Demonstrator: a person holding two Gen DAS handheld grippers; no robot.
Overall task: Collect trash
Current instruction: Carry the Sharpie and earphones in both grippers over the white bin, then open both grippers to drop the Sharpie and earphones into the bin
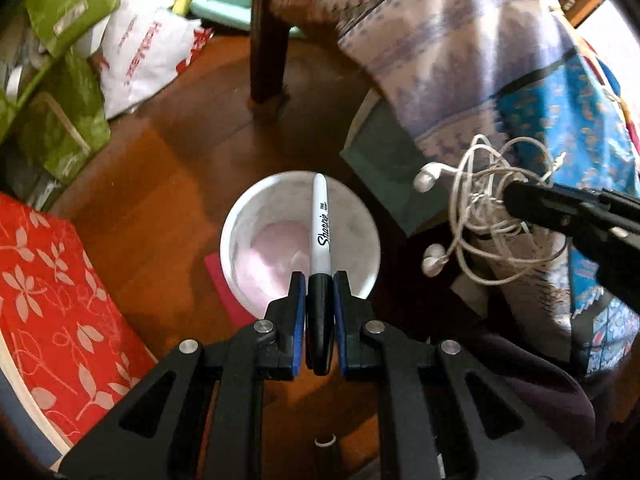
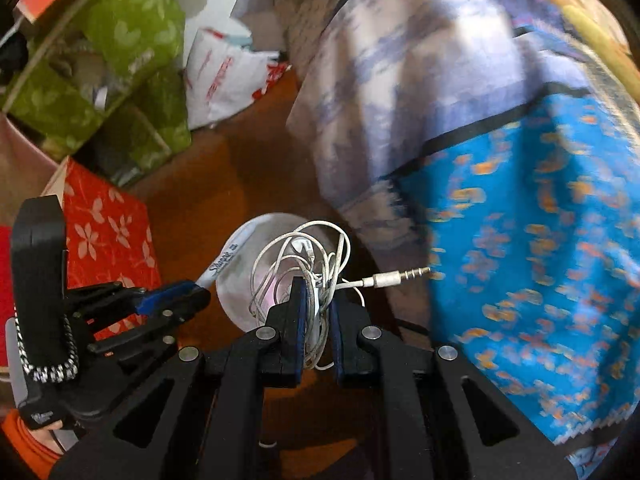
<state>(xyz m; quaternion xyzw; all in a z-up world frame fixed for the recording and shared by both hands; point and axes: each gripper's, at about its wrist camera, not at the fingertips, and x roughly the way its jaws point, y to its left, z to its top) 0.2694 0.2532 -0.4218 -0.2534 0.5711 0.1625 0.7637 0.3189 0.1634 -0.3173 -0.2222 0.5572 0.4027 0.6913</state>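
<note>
My left gripper (image 1: 320, 280) is shut on the black cap of a white Sharpie marker (image 1: 320, 228), which hangs right over a round white bin (image 1: 240, 224) with pale pink paper inside. In the right wrist view my right gripper (image 2: 319, 286) is shut on a tangle of white earphones (image 2: 304, 256), its jack plug sticking out to the right. The tangle hangs above the same white bin (image 2: 236, 304). The left gripper (image 2: 176, 294) with the marker (image 2: 224, 258) appears at the left there. The right gripper (image 1: 516, 200) and the earphones (image 1: 480, 216) show at the right of the left wrist view.
The bin stands on a wooden floor (image 1: 168, 184). A red flowered box (image 1: 52, 296) lies left of it, green flowered boxes (image 1: 60, 120) and a white plastic bag (image 1: 148, 60) beyond. A dark chair leg (image 1: 268, 40) and draped patterned cloth (image 2: 520, 200) stand behind and to the right.
</note>
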